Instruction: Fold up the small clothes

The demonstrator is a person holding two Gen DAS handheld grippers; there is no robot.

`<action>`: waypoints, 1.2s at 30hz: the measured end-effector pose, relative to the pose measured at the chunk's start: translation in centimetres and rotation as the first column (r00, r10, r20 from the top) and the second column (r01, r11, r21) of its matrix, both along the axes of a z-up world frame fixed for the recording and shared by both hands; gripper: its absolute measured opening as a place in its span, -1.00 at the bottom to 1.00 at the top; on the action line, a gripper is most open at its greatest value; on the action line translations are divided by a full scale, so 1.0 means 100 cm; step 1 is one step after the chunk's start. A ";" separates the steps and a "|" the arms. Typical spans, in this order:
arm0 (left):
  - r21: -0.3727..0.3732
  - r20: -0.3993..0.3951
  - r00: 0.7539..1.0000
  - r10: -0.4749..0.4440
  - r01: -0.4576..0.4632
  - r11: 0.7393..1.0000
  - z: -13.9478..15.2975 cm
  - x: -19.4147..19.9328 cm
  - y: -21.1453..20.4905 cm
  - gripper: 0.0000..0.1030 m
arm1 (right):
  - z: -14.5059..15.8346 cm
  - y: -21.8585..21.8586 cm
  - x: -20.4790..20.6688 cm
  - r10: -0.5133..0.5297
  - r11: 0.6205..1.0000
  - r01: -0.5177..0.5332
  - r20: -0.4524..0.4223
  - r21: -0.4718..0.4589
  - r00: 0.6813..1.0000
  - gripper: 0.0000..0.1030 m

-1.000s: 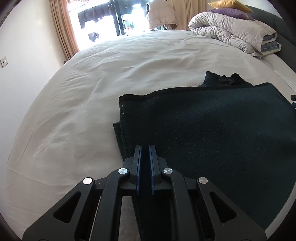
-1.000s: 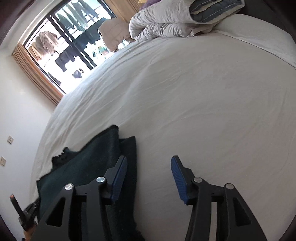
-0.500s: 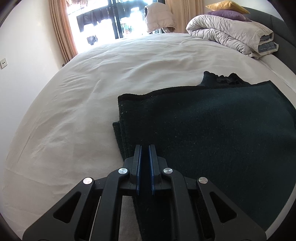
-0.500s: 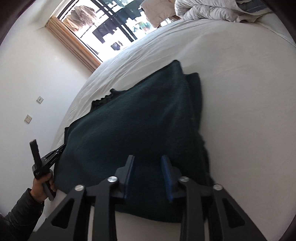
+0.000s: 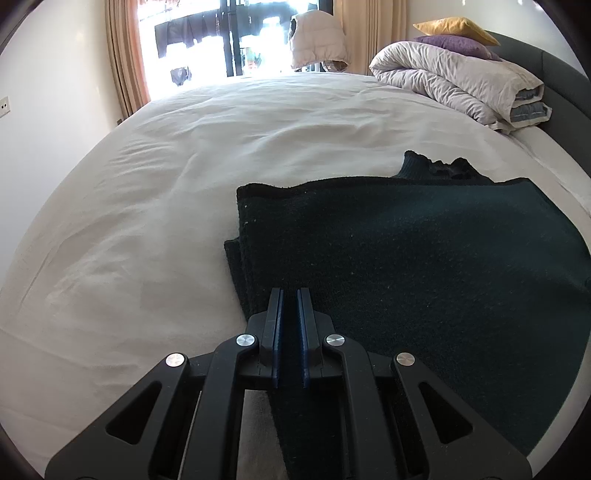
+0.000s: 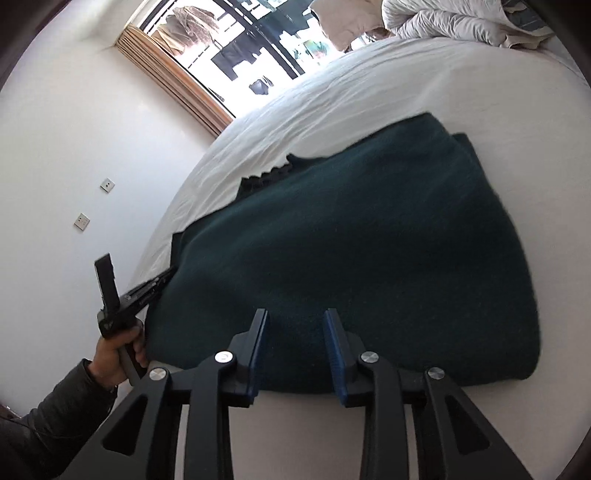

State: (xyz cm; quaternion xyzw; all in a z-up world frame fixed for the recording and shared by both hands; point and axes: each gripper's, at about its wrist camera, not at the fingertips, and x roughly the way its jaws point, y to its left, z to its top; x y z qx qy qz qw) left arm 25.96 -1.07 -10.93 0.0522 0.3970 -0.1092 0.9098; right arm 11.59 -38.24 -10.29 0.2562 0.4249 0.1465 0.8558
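Left gripper [image 5: 289, 295] pinched nearly closed on the near edge of one dark green garment [image 5: 424, 258], fabric running between its pads; the person's left hand [image 6: 118, 354] holds it low at the garment's left corner. Right gripper [image 6: 295, 317] hovers over the near edge, jaws parted, holding nothing. The garment lies folded, layers stacked, on one white bed [image 5: 147, 221]; one rolled duvet [image 5: 461, 85] and two pillows [image 5: 454, 29] sit at the far end.

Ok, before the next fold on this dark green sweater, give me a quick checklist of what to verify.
1. Left claw shut on the sweater edge: ok.
2. Right claw open at the near hem: ok.
3. Right claw gripping cloth: not ok, nothing pinched yet.
4. Sweater lying flat on the bed sheet: ok.
5. Collar tucked flat: cannot tell.
6. Duvet well away from the sweater: ok.
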 end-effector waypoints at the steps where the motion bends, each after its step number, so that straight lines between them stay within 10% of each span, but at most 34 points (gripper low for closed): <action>1: -0.005 0.000 1.000 -0.001 0.001 1.000 0.000 0.000 0.001 -0.86 | -0.009 -0.006 0.001 -0.026 0.999 0.026 -0.025 0.025 0.999 -0.50; 4: -0.031 -0.004 1.000 -0.002 0.002 1.000 0.000 0.000 0.004 -0.86 | -0.024 -0.033 -0.003 -0.100 0.990 0.104 -0.050 0.091 0.994 -1.00; 8: -0.077 -0.011 1.000 -0.005 0.004 0.997 0.000 0.001 0.009 -0.86 | -0.021 -0.066 -0.018 -0.238 0.971 0.240 -0.066 0.017 0.969 -1.00; 12: -0.192 -0.042 0.999 -0.004 -0.004 0.981 0.008 0.002 0.027 -0.85 | -0.004 -0.079 -0.036 -0.369 0.930 0.368 -0.049 -0.020 0.928 -0.36; 15: -0.243 -0.029 0.996 0.089 -0.094 0.966 0.022 -0.012 0.051 -0.85 | 0.017 -0.056 -0.036 -0.327 0.944 0.327 0.023 -0.047 0.945 0.26; 20: -0.354 -0.093 0.980 0.176 -0.198 0.914 0.029 -0.029 0.088 -0.85 | 0.028 0.001 -0.004 -0.178 0.984 0.177 0.058 0.020 0.982 0.26; 26: -0.512 -0.225 0.971 0.077 -0.185 0.839 0.019 -0.019 0.083 -0.81 | 0.031 0.053 0.035 -0.078 0.988 0.072 0.039 0.139 0.996 0.26; 34: -0.644 -0.341 0.939 0.050 -0.272 0.715 -0.008 -0.004 0.085 -0.03 | 0.021 0.085 0.088 0.050 0.986 -0.046 -0.024 0.162 0.998 -0.02; 36: -0.632 -0.357 0.933 0.042 -0.274 0.725 -0.008 0.004 0.081 0.07 | 0.015 0.091 0.100 0.076 0.983 -0.067 -0.047 0.168 0.996 -0.15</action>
